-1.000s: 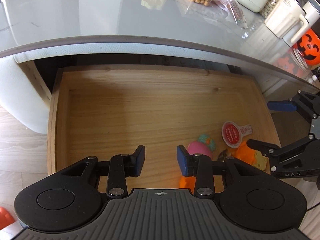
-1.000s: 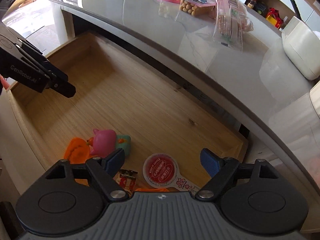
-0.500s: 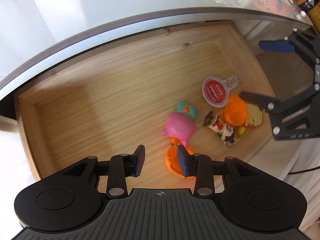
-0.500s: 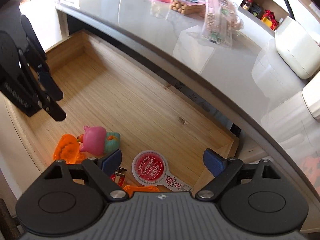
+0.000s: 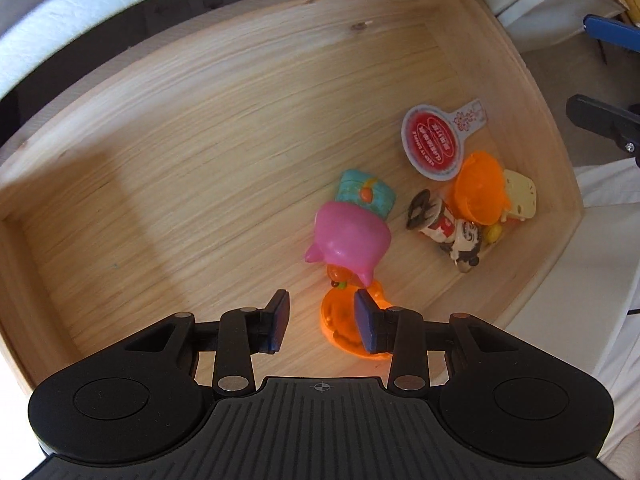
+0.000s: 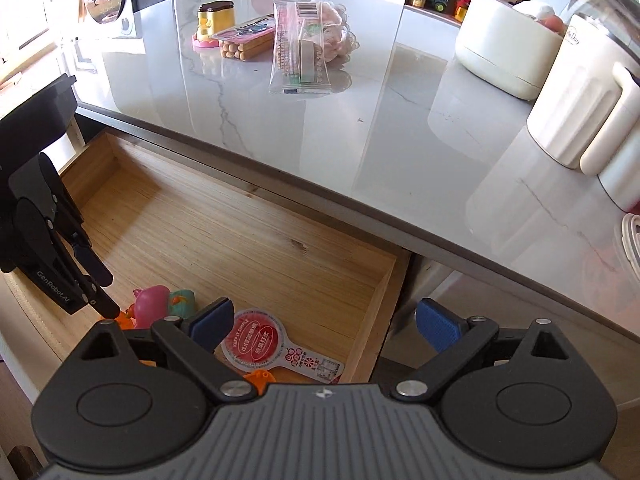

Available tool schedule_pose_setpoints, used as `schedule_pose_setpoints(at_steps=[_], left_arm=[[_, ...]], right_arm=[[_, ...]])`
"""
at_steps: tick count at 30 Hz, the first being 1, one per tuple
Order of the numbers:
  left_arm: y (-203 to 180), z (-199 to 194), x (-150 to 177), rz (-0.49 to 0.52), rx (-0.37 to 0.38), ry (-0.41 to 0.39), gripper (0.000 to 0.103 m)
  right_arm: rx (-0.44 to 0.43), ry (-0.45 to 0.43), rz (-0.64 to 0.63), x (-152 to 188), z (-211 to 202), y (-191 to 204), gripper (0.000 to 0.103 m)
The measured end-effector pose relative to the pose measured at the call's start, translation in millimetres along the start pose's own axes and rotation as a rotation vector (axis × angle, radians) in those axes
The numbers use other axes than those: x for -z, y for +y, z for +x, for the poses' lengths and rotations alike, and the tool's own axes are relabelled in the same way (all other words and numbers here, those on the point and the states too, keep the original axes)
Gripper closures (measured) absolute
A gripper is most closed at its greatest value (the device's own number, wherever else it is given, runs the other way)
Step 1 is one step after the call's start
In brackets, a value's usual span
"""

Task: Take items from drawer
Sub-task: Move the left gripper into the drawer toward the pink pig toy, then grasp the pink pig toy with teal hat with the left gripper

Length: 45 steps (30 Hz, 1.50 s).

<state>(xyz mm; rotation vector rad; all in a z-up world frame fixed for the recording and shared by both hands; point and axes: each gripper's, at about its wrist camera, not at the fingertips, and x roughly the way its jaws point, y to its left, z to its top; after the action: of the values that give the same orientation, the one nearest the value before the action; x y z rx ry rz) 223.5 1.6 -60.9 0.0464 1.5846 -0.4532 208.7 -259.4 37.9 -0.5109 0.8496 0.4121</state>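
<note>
The open wooden drawer (image 5: 168,184) holds small toys at its right end. A pink pig toy (image 5: 346,236) lies against a teal toy (image 5: 366,192), with an orange toy (image 5: 340,320) just below it. My left gripper (image 5: 320,320) is open, low in the drawer, its fingers on either side of the orange toy. A red round seal with a white tab (image 5: 434,142), an orange cap (image 5: 480,192), a cheese-shaped piece (image 5: 520,196) and a small figure (image 5: 452,232) lie further right. My right gripper (image 6: 324,320) hangs wide open above the drawer's right end, holding nothing.
The grey marble tabletop (image 6: 400,120) overhangs the drawer. On it lie a snack packet (image 6: 300,48), a biscuit pack (image 6: 244,42), a yellow toy (image 6: 214,20), a white container (image 6: 508,56) and a white jug (image 6: 588,96). The drawer's left half is bare wood.
My left gripper has dropped down into the drawer and closed in on the orange toy below the pink pig. My right gripper has risen and tilted up toward the tabletop.
</note>
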Motion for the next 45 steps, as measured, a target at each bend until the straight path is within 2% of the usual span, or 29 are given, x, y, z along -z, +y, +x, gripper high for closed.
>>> schedule_pose_setpoints(at_steps=[4, 5, 7, 9, 11, 13, 16, 18, 20, 22, 24, 25, 28, 31, 33, 35, 40, 45], left_arm=[[-9.6, 13.8, -4.9, 0.073, -0.016, 0.039, 0.064], [-12.2, 16.8, -5.3, 0.091, -0.025, 0.049, 0.07], [-15.4, 20.7, -5.8, 0.105, -0.048, 0.071, 0.094], [-21.4, 16.8, -1.7, 0.143, -0.096, 0.066, 0.093], [-24.8, 2.8, 5.7, 0.171, -0.101, 0.023, 0.094], [-22.5, -21.0, 17.9, 0.154, -0.079, -0.054, 0.095], [-10.5, -62.2, 45.8, 0.055, -0.022, -0.231, 0.095], [-2.0, -76.1, 58.3, -0.018, 0.01, -0.323, 0.095], [10.3, -76.7, 64.5, -0.068, 0.037, -0.343, 0.095], [16.6, -69.9, 58.7, -0.091, 0.052, -0.296, 0.095], [16.8, -66.1, 50.7, -0.044, 0.019, -0.244, 0.093], [12.5, -63.6, 48.6, -0.012, -0.011, -0.25, 0.091], [-6.5, -66.4, 44.7, 0.105, -0.089, -0.336, 0.088], [-40.0, -61.5, 43.8, 0.363, -0.169, -0.432, 0.085], [-54.8, -48.1, 36.3, 0.455, -0.217, -0.401, 0.084], [-61.5, -34.6, 27.0, 0.479, -0.23, -0.365, 0.084], [-63.4, -8.1, 11.9, 0.467, -0.235, -0.277, 0.083], [-60.9, -6.3, 5.0, 0.446, -0.183, -0.222, 0.085]], right_arm=[[0.001, 0.005, 0.005, -2.0, 2.3, -0.1, 0.005], [0.002, 0.007, 0.006, -2.4, 3.2, -0.1, 0.005], [0.003, 0.012, 0.003, -3.0, 5.0, 0.8, 0.005], [-0.006, 0.021, 0.003, -3.9, 7.0, 2.0, 0.005], [-0.018, 0.032, 0.001, -4.6, 10.6, 3.9, 0.005], [-0.033, 0.052, -0.02, -5.4, 16.0, 9.4, 0.005], [-0.083, 0.083, -0.07, -5.7, 23.6, 23.9, 0.005], [-0.113, 0.093, -0.115, -7.0, 27.0, 36.4, 0.005], [-0.139, 0.11, -0.162, -9.6, 32.0, 48.9, 0.005], [-0.15, 0.139, -0.201, -12.6, 37.0, 61.4, 0.005], [-0.134, 0.146, -0.244, -14.3, 37.2, 71.0, 0.005], [-0.122, 0.138, -0.258, -15.3, 35.4, 73.9, 0.005], [-0.106, 0.086, -0.26, -19.8, 23.2, 72.3, 0.005], [-0.099, 0.035, -0.218, -22.7, 9.9, 57.7, 0.005], [-0.081, 0.021, -0.172, -22.1, 4.8, 43.2, 0.005], [-0.056, 0.016, -0.11, -20.2, 1.9, 25.5, 0.005], [-0.041, 0.026, -0.029, -6.2, -2.5, -0.4, 0.004], [-0.051, 0.025, -0.004, 3.4, -7.1, -9.9, 0.004]])
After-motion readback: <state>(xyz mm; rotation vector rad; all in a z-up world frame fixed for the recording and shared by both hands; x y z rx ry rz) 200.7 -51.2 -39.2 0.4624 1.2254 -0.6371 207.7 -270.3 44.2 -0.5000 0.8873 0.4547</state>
